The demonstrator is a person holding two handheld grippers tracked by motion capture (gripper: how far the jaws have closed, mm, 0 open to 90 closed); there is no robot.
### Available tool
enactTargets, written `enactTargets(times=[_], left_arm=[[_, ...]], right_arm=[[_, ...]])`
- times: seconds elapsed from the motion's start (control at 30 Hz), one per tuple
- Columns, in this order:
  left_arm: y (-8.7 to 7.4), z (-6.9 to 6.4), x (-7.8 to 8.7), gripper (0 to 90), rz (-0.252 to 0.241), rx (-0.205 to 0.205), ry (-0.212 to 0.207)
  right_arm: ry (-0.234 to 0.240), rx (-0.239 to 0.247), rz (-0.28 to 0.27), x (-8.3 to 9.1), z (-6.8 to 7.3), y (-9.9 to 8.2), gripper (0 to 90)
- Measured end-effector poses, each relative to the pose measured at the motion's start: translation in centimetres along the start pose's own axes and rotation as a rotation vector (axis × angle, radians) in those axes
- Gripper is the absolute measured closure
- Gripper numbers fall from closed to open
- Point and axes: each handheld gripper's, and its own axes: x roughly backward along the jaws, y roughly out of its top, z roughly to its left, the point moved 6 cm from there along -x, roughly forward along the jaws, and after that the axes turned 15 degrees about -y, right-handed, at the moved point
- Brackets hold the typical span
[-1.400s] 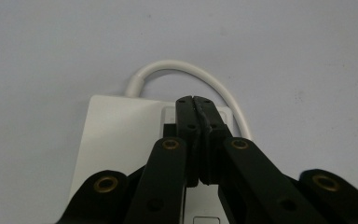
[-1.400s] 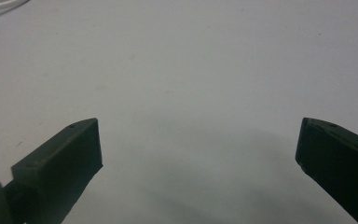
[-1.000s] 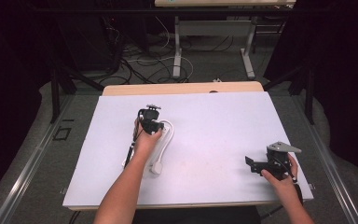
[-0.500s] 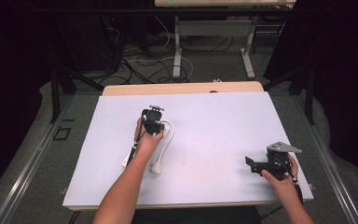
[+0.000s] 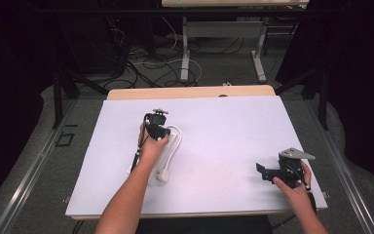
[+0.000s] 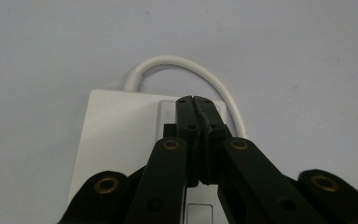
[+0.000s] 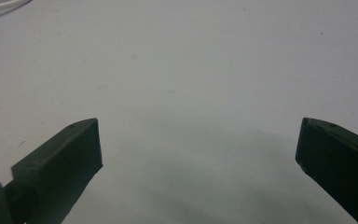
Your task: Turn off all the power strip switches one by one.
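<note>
On the left half of the white table top [image 5: 224, 141], the left gripper [image 6: 193, 100] stands with its two black jaws pressed flat together, nothing caught between them, their tips resting over the upper face of a white power strip [image 6: 116, 135]. In the left gripper view the jaws rise from the bottom edge and meet in a single seam above a recessed panel near the strip's far end; whether the tips actually touch the plastic I cannot tell. From that far end a white cord [image 6: 177, 63] leaves the strip, arches away and curves back down along the strip's side. In the high view the person's left hand [image 5: 152, 146] holds that gripper above the same power strip [image 5: 168, 161], which lies lengthwise toward the person, with the cord looped beside it and a white plug block at its near end. Well apart from all this, near the front right corner of the table, the right gripper [image 7: 198, 149] has its jaws spread wide, with only bare white surface between and beyond them. The high view shows the right gripper [image 5: 268, 171] held low over the table in the person's right hand [image 5: 294, 187], a grey three-cornered plate on top, its jaws pointing left toward the middle of the table
</note>
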Motion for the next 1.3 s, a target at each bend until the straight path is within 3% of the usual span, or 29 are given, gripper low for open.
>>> enactTargets(times=[0.43, 0.47, 0.5, 0.67, 1.3], left_arm=[[0.0, -0.3, 1.0, 90.0, -0.014, 0.016, -0.035], [0.0, -0.5, 1.0, 90.0, -0.025, 0.034, -0.041], [0.0, -0.4, 1.1, 90.0, -0.019, 0.013, -0.044], [-0.1, -0.6, 1.6, 90.0, -0.021, 0.009, -0.056], [-0.9, -1.0, 3.5, 90.0, -0.038, 0.032, -0.097]], right_arm=[[0.004, -0.001, 0.004, 0.0, 0.1, 0.0, 0.0], [0.003, -0.002, 0.004, 0.0, 0.1, 0.0, 0.0], [0.004, -0.003, 0.004, 0.0, 0.1, 0.0, 0.0], [0.005, 0.001, 0.002, 0.0, 0.1, 0.0, 0.0], [0.012, 0.005, -0.010, 0.3, 0.3, 0.2, 0.0]])
